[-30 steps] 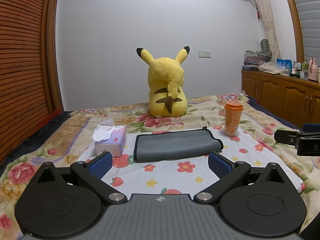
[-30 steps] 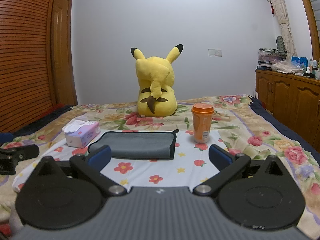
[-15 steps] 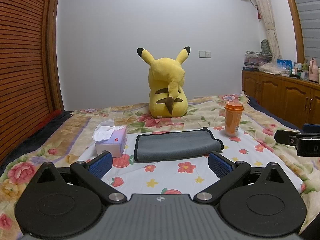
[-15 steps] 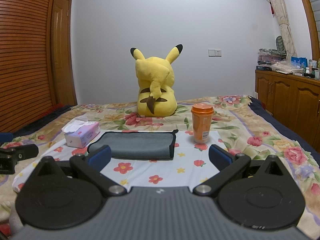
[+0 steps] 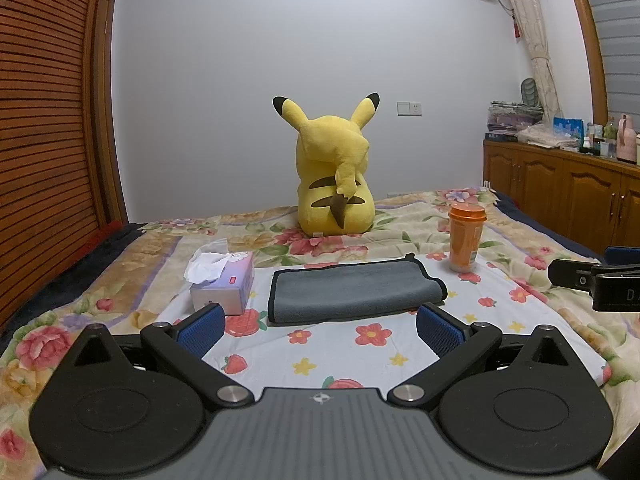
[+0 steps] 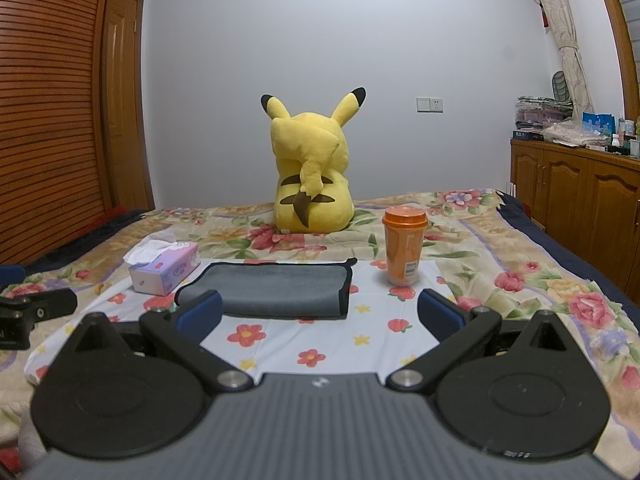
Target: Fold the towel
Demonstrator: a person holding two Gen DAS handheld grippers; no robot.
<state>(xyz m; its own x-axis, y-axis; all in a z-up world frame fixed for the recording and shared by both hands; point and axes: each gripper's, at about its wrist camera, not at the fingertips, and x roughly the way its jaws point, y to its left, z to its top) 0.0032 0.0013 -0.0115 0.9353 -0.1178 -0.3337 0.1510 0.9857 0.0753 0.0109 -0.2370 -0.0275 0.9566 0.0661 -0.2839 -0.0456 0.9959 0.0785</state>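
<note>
Grey microfibre towel with black trim (image 5: 354, 292) lay flat on the white flowered sheet (image 5: 360, 356), already doubled over, between a lilac tissue box (image 5: 224, 284) on its left and an orange lidded cup (image 5: 466, 238) on its right; a yellow plush toy (image 5: 334, 184) sat behind. The left gripper (image 5: 318, 326) and right gripper (image 6: 320, 308) both hovered short of the near hem, jaws spread wide and empty. Judged from this, one fold was done. A further fold would call for pinching the two near corners together.
</note>
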